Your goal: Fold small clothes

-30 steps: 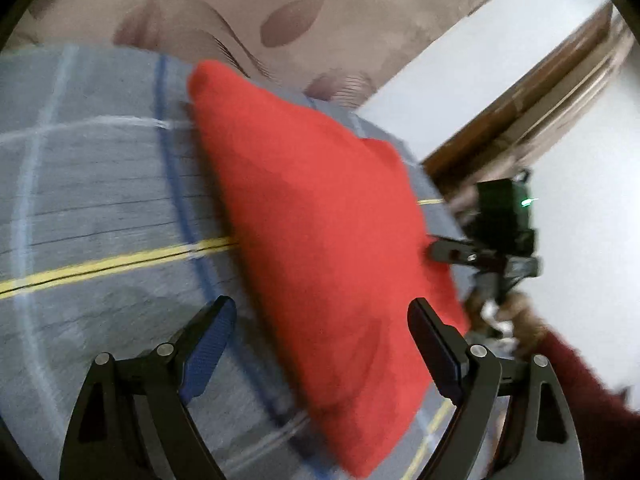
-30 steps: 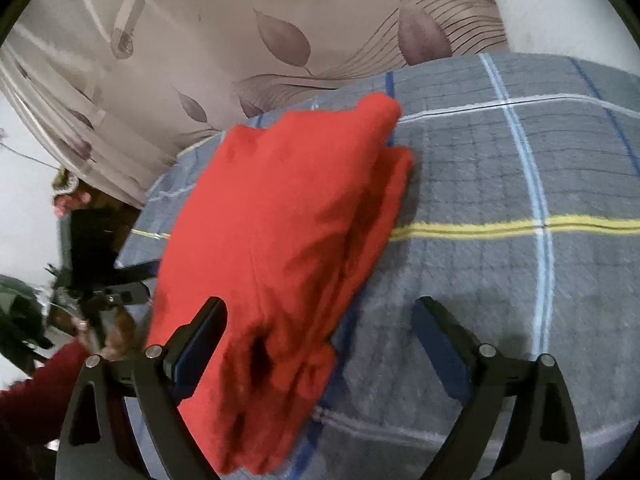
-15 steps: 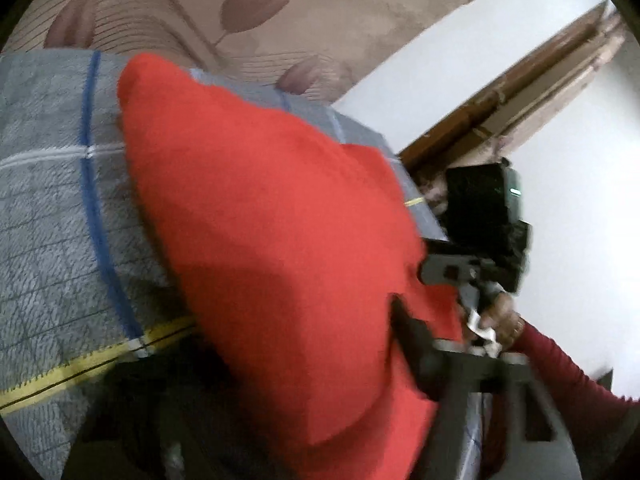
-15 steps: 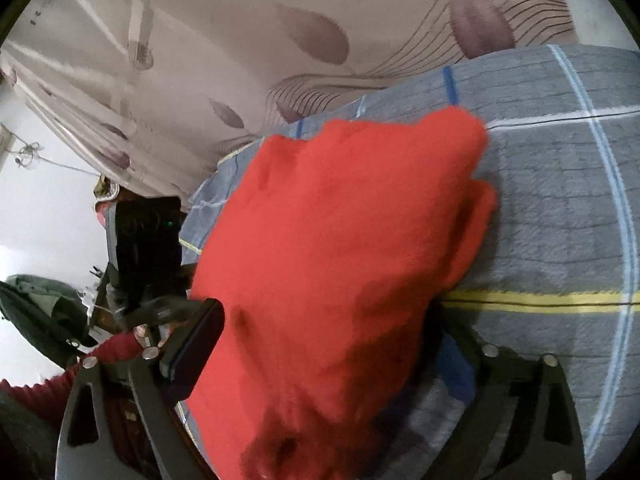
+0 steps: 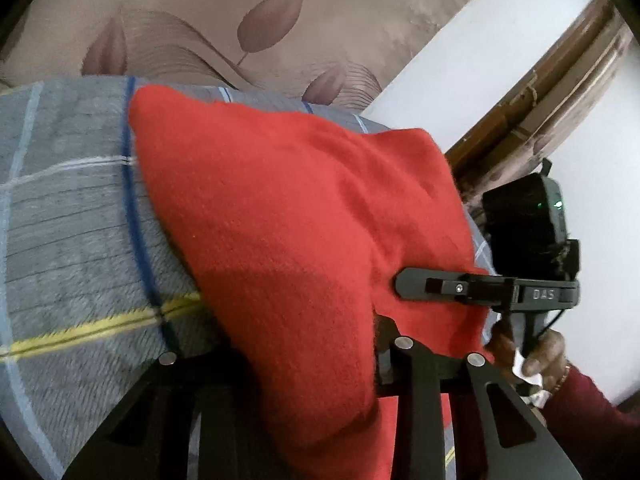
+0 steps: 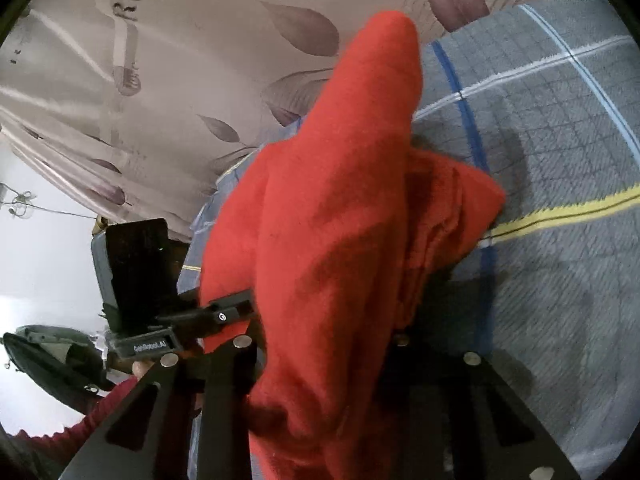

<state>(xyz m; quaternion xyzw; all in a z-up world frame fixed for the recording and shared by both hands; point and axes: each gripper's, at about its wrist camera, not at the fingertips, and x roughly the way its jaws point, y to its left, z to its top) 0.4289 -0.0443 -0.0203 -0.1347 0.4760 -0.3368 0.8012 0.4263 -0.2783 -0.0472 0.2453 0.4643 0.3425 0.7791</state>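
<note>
Left wrist view: fisheye, looks fwd along the left claw [image 5: 304, 364], very close over the red garment [image 5: 304, 220], which fills frame centre; plaid blanket [image 5: 72, 240] at left, curtain [image 5: 224, 20] along top. The right claw [image 5: 404, 286] enters from the right edge.

Right wrist view: same kind of lens, facing fwd along the right claw [image 6: 320, 344], equally close; blanket at right, curtain upper left. The left claw [image 6: 244, 300] shows lower left.

Shared: garment, blanket, curtain; each view catches the opposite claw, so the cams face roughly toward each other.
</note>
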